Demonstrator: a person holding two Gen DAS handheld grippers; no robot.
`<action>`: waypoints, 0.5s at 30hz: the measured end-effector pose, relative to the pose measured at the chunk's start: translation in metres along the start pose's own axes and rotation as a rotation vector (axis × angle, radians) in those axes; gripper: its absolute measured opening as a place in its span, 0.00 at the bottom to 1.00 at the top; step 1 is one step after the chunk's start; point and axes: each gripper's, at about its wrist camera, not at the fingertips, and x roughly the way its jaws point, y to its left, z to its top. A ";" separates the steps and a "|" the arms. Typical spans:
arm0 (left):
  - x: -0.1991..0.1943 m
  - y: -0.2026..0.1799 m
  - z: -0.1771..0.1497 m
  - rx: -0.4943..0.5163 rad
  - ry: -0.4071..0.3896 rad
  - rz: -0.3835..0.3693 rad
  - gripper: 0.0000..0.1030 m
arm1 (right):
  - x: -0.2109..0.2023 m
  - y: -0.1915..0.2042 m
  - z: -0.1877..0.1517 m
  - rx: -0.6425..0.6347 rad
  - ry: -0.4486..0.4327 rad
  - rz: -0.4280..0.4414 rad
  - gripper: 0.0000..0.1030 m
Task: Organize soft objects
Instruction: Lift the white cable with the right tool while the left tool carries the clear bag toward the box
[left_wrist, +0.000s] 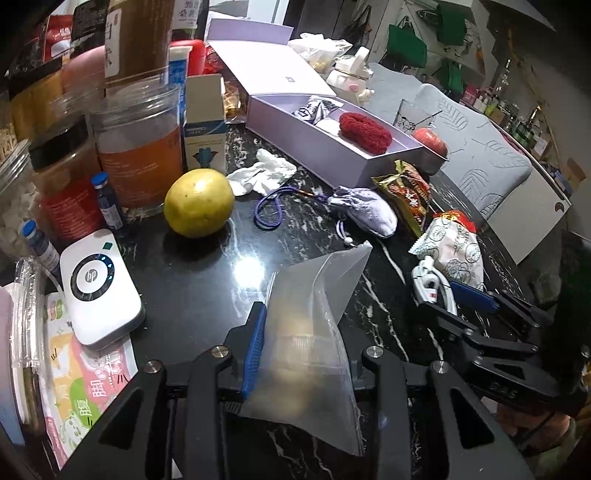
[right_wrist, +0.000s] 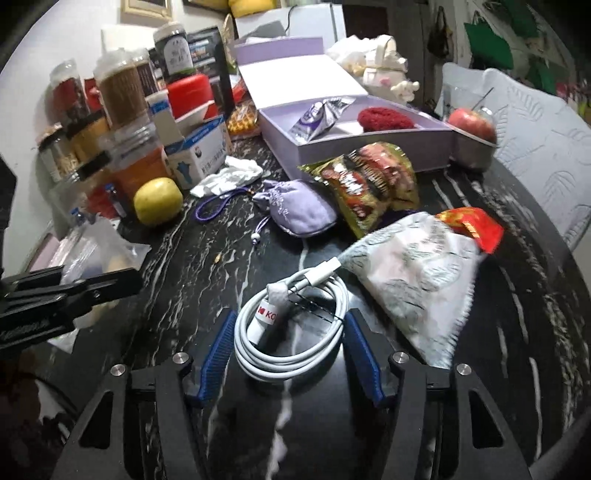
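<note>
My left gripper (left_wrist: 295, 347) is shut on a clear zip bag (left_wrist: 310, 332) and holds it above the black marble table (left_wrist: 207, 280). My right gripper (right_wrist: 290, 332) is open, its blue pads on either side of a coiled white cable (right_wrist: 295, 325) lying on the table; the cable also shows in the left wrist view (left_wrist: 434, 286). A lilac drawstring pouch (left_wrist: 364, 212) (right_wrist: 299, 210) lies mid-table beside a white crumpled cloth (left_wrist: 264, 171) (right_wrist: 229, 175). A red knitted item (left_wrist: 364, 131) (right_wrist: 386, 118) sits in the open lilac box (left_wrist: 332, 162) (right_wrist: 373, 151).
A yellow fruit (left_wrist: 199, 203) (right_wrist: 158, 201), jars (left_wrist: 140, 147) and cartons crowd the left. Snack packets (right_wrist: 373, 184) and a white patterned packet (right_wrist: 424, 277) lie right. An apple (right_wrist: 471, 123) sits in a metal tin. A white HP device (left_wrist: 99, 288) lies near left.
</note>
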 end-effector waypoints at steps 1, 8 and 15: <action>-0.001 -0.003 0.000 0.005 -0.002 -0.001 0.33 | -0.007 -0.001 -0.003 -0.002 -0.012 -0.002 0.59; -0.013 -0.024 -0.005 0.045 -0.023 -0.001 0.33 | -0.040 -0.008 -0.017 0.021 -0.064 -0.010 0.58; -0.030 -0.044 -0.004 0.088 -0.060 -0.008 0.33 | -0.063 -0.010 -0.028 0.032 -0.098 -0.010 0.58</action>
